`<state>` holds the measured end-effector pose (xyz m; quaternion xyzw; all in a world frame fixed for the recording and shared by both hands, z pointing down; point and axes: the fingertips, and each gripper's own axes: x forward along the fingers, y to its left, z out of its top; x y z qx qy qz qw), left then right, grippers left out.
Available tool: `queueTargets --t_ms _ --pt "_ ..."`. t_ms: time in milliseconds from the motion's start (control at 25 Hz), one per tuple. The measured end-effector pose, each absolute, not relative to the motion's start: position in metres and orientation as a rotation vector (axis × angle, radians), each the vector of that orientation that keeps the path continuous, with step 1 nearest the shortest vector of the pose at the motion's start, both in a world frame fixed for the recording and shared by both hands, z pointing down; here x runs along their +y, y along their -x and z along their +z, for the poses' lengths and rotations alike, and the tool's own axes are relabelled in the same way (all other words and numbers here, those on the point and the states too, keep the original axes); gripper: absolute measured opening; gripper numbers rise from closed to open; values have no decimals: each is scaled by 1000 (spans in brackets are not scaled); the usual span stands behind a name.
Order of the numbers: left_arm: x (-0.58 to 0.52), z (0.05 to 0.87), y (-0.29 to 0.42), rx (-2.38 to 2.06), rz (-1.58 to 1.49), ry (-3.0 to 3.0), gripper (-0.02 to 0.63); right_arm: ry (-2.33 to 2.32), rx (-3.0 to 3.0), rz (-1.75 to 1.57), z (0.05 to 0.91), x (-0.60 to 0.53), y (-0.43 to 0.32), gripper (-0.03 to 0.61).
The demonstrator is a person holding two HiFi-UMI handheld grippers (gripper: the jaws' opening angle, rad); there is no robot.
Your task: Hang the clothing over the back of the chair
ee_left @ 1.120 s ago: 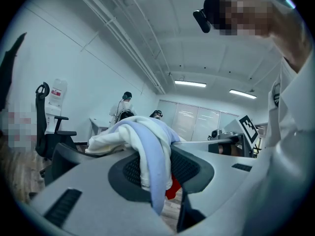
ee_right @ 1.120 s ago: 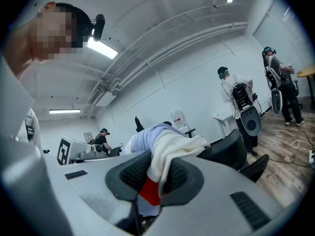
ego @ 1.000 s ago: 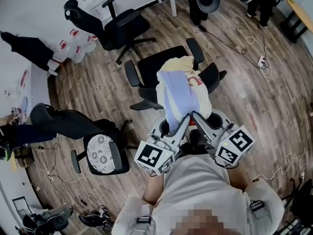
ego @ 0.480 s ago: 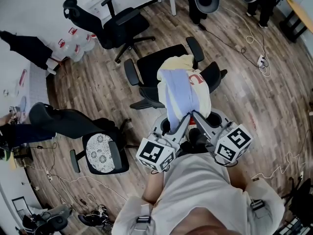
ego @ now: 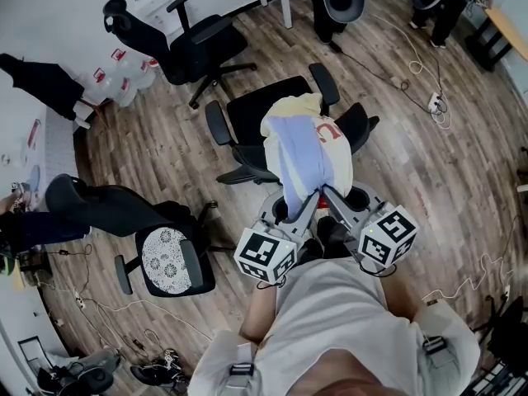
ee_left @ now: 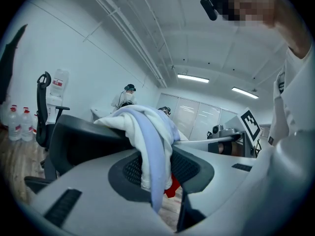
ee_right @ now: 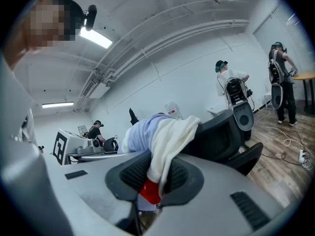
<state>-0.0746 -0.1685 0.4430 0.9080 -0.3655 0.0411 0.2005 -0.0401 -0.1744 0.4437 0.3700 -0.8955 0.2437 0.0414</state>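
— While both claws are closed on the clothing (ego: pixel 307 151), what do you fear most from here?

— I fear that it slides off. It lies over the top edge of the back of the chair (ego: pixel 256 114). One part goes toward the seat, the other part hangs on my side, and I hold that near part. The left gripper (ee_left: pixel 157 181) pinches white and lilac cloth between its pads. The right gripper (ee_right: pixel 147 181) pinches cream cloth with a red piece under it. If I pull toward myself before I let go, I judge that the whole bundle can come back over the edge and drop on the floor (ego: pixel 165 155).

— Anything else?

— The chair stands on a star base, with casters as I judge, so a push from the grippers could roll or turn it away. Also, the cloth is bunched thick between the pads and could catch there when I open.

— And containers?

— None takes part in this task. Some clear jugs (ego: pixel 124 96) stand on the floor by the wall, well apart from the chair. What is in them I cannot tell.
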Motion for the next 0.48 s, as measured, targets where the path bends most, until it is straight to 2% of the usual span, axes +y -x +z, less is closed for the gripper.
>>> queueTargets --t_ms 480 --pt "-173 454 71 -1111 79 -2533 124 -1094 -2766 652 455 -179 35 64"
